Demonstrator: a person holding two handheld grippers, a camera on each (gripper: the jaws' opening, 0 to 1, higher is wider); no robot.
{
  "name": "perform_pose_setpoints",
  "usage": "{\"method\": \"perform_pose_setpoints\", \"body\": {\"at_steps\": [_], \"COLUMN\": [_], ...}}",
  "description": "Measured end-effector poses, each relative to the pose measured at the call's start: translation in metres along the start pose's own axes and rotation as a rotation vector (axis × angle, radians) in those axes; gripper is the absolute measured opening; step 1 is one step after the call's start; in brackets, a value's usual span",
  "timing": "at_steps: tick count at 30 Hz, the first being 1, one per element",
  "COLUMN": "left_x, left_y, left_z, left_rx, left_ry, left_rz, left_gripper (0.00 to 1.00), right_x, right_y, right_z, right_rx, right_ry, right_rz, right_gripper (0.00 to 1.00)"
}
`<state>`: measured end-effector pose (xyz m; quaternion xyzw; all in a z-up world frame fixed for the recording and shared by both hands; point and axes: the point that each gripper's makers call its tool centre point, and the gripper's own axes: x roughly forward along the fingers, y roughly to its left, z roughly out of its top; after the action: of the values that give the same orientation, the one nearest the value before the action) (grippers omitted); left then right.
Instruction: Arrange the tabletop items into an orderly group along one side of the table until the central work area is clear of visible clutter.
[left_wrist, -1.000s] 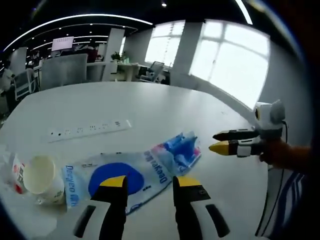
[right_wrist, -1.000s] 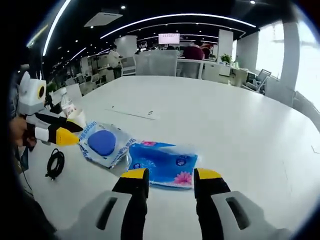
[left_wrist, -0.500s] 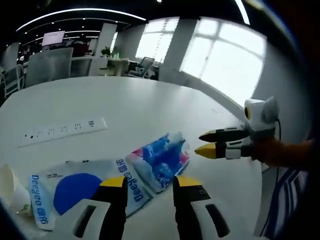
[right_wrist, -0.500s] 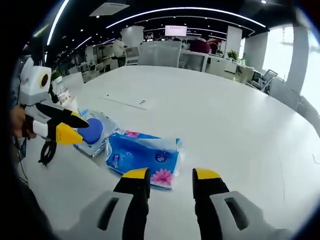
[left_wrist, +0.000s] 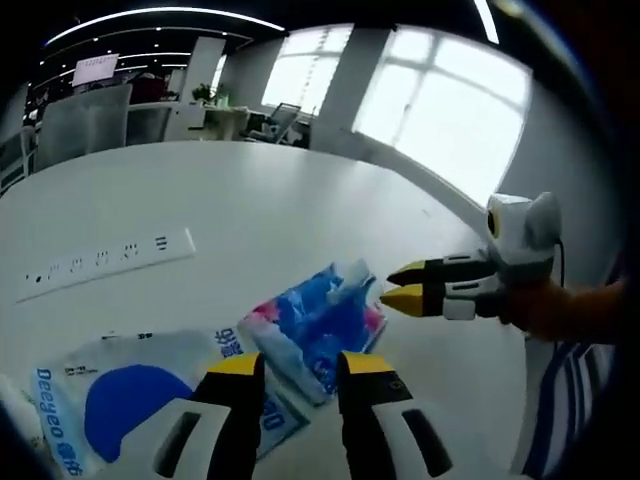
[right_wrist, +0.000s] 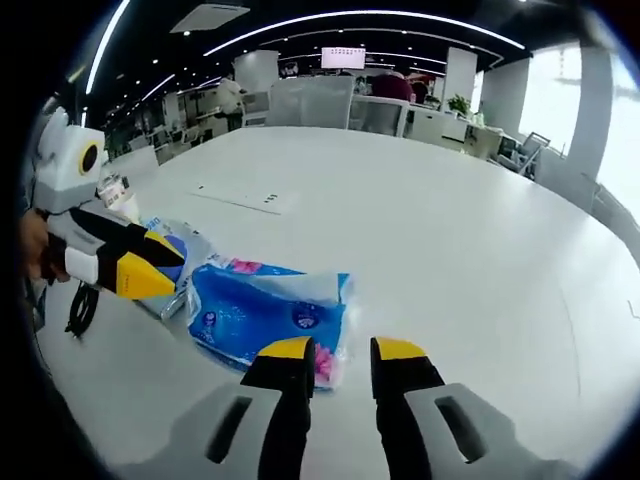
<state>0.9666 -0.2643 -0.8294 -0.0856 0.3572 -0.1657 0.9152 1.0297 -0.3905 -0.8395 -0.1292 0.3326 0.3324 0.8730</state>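
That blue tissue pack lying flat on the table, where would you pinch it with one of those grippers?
Probably at a thin edge. The blue tissue pack lies flat on the white table, soft and crinkled, so the jaws should straddle the near edge in front of the right gripper, coming in low along the tabletop. The far side partly overlaps the white-and-blue bag.

Count: 1 blue tissue pack (left_wrist: 318, 322), 1 white pouch (left_wrist: 120, 395) with a blue circle, 1 power strip (left_wrist: 100, 262), 1 black cable (right_wrist: 80, 307) coil. 2 grippers: left (left_wrist: 296, 365), right (right_wrist: 335, 350). 1 table (right_wrist: 450, 250).
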Motion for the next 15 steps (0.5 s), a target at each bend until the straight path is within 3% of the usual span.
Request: {"method": "perform_pose_setpoints", "body": {"at_steps": [6,15], "left_x": [0.013,0.023], "left_y": [0.000,0.007], "left_z": [-0.003,-0.012], "left_rx": [-0.002,-0.009], "left_ry": [0.024,0.063], "left_rz": [-0.012,-0.020], "left_gripper": [0.22,0.08], "right_x": [0.009,0.010], "right_y": [0.001,-0.003], "right_z": [-0.006,-0.010], "right_rx": [0.008,0.050], "right_ry": [0.014,0.005], "right_rz": [0.017,0.017], "right_gripper": [0.14,0.00]}}
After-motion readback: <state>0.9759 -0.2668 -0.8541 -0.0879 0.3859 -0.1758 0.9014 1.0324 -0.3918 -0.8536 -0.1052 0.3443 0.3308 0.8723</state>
